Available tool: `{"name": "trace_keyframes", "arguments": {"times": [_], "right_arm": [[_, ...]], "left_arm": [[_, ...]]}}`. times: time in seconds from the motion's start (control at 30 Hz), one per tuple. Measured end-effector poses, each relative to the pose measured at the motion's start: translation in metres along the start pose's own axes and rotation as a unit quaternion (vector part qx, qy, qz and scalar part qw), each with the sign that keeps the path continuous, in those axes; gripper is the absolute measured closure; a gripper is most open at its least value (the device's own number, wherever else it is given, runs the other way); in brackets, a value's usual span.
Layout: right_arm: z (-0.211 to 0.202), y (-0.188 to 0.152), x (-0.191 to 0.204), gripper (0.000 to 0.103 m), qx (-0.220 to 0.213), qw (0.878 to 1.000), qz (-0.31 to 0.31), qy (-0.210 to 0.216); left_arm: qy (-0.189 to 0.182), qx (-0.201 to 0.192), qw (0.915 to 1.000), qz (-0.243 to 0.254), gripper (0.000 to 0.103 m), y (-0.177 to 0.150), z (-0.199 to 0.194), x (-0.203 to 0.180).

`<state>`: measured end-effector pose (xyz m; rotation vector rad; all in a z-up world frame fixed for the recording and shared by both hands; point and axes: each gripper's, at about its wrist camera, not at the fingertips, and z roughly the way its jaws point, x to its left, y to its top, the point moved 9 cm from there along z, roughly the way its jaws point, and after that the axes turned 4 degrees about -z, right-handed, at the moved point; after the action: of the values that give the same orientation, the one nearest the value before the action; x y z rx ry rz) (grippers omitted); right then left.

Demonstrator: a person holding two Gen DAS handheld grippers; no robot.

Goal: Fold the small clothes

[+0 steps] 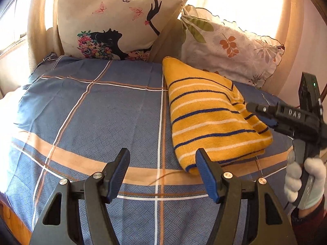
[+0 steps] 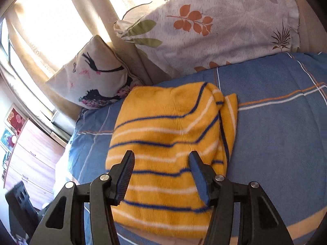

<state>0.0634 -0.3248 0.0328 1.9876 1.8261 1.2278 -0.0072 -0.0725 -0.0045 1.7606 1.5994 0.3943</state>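
Drawers of reddish wood stand at the far left of our right-wrist view, below a bright window. Moving right, we see a cushion printed with a woman's silhouette and butterflies, propped at the head of the blue plaid bedspread. Our left gripper hovers over the bedspread with its fingers spread apart and nothing between them; its right finger sits just beside the near edge of the garment. That yellow striped garment lies folded on the bedspread, right of centre. Behind it leans a leaf-patterned pillow. Our right gripper hangs above the garment, fingers apart, gripping nothing, held by our white-gloved right hand at the far right.
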Motion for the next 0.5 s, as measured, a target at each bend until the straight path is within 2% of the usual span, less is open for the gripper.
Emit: {"name": "trace_keyframes", "arguments": {"times": [0.13, 0.23, 0.33, 0.43, 0.5], "right_arm": [[-0.002, -0.041, -0.018, 0.043, 0.021, 0.999, 0.006, -0.043], [-0.027, -0.052, -0.023, 0.043, -0.014, 0.999, 0.020, -0.047], [-0.057, -0.055, -0.020, 0.041, -0.059, 0.996, 0.018, -0.058], [-0.086, -0.054, -0.009, 0.037, -0.104, 0.990, -0.017, -0.096], [-0.105, -0.053, 0.003, 0.029, -0.140, 0.980, -0.048, -0.131]], "left_arm": [[0.015, -0.017, 0.9997, 0.007, 0.036, -0.001, -0.011, 0.000], [0.029, -0.035, 0.9989, 0.010, 0.031, 0.000, -0.020, 0.001], [0.036, -0.045, 0.9983, 0.008, 0.030, 0.000, -0.026, 0.001], [0.043, -0.054, 0.9976, 0.008, 0.026, 0.000, -0.032, 0.001], [0.051, -0.062, 0.9967, 0.009, 0.023, 0.000, -0.037, 0.002]]}}
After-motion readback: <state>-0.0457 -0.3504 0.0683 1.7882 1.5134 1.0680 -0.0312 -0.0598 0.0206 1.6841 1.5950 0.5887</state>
